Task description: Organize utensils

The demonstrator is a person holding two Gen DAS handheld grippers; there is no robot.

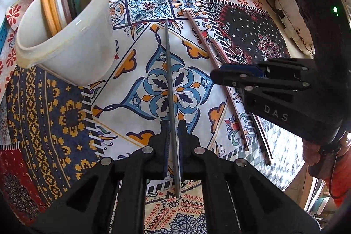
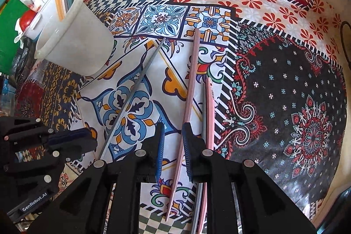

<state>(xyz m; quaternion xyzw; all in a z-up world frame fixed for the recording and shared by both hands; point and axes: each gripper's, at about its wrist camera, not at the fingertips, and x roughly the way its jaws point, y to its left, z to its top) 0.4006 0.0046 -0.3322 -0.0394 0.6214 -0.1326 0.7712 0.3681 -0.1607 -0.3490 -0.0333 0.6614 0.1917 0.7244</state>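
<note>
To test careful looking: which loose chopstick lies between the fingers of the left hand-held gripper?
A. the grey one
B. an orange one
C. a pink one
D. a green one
A: in the left wrist view the grey chopstick runs between the fingers of the left hand-held gripper; the pink chopstick lies at the right hand-held gripper.

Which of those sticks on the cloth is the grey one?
Start at the white cup on the patterned cloth. The grey chopstick lies nearest it, slanting alone across the blue flower tile; its neighbours are pink.
</note>
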